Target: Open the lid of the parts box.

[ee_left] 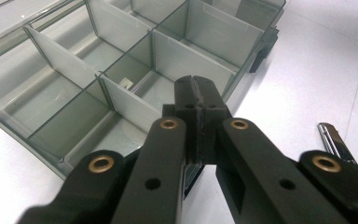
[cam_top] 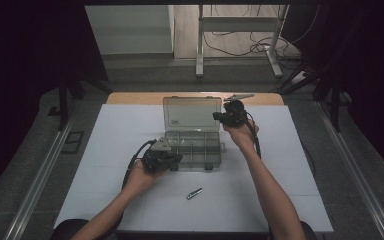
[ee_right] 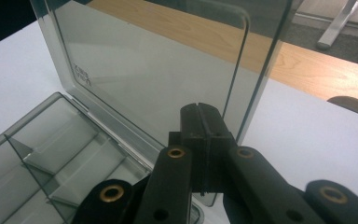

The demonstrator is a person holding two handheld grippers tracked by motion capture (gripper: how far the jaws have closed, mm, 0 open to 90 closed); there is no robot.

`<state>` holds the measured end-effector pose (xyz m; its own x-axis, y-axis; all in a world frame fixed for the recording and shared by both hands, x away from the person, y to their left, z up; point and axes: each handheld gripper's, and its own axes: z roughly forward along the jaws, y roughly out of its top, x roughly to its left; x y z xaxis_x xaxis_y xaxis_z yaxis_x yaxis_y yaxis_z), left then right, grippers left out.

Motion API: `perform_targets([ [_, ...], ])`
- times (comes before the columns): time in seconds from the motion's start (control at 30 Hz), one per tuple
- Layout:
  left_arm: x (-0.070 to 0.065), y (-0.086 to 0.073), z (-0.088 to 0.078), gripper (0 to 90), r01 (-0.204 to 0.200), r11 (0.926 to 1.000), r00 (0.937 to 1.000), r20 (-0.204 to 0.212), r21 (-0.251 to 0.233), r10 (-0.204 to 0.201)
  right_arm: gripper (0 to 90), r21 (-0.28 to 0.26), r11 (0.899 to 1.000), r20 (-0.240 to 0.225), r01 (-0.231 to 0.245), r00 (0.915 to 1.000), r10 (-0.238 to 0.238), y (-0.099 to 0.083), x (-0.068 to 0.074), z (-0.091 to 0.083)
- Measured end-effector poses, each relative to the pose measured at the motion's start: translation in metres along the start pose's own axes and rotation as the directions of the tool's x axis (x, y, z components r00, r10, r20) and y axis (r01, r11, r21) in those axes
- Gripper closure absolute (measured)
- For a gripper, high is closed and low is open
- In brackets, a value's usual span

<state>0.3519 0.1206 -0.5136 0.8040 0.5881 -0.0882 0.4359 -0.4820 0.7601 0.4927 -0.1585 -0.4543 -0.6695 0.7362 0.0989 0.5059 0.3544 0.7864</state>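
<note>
Organizer box: a clear plastic compartment box lies open at the middle of the white table, lid standing upright at its far side.
Left gripper: the left gripper sits at the box's near left corner, jaws pressed together with nothing between them; in the left gripper view its closed tips hover over the front wall of a near compartment.
Right gripper: the right gripper is at the lid's right edge, raised above the tray; its jaws are pressed together and pinch nothing.
High view alone: both forearms entering from the bottom, the full table outline, and a small metal cylinder lying on the table nearer the person than the box, well apart from it.
Left gripper view alone: the dividers inside the tray, a small pale item in one middle compartment, too small to identify, a black latch on the front wall, and the shiny cylinder to the right of the jaws.
Right gripper view alone: the closed tips just in front of the lid's lower right corner; whether they touch it cannot be told. Embossed lettering marks the lid, unreadable.
Edges: a wooden strip runs along the far edge of the table behind the lid.
Open room: bare white surface lies left, right and in front of the box.
</note>
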Motion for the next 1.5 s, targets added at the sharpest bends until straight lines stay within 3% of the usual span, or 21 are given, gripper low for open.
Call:
perform_targets([
  [0.53, 0.000, 0.000, 0.000, 89.7, 0.010, 0.9999, 1.0000, 0.000, -0.003, -0.010, 88.7, 0.023, 1.000, 0.007, -0.009, 0.9999, 0.009, -0.004, -0.004, 0.002],
  [0.73, 0.001, -0.001, 0.000, 87.2, 0.033, 0.9993, 0.9994, 0.009, -0.016, -0.033, 82.6, 0.033, 0.999, -0.002, -0.007, 1.0000, 0.007, -0.005, 0.000, -0.003],
  [1.07, -0.001, 0.002, -0.006, 83.1, 0.016, 0.9994, 0.9999, 0.007, -0.031, -0.016, 73.5, 0.036, 0.999, -0.019, 0.008, 0.9998, -0.007, -0.004, 0.008, -0.010],
  [1.5, 0.007, -0.001, -0.024, 78.1, 0.037, 0.9979, 0.9993, -0.005, -0.053, -0.037, 61.3, 0.052, 0.998, -0.027, 0.030, 0.9992, -0.029, -0.009, 0.018, -0.019],
])
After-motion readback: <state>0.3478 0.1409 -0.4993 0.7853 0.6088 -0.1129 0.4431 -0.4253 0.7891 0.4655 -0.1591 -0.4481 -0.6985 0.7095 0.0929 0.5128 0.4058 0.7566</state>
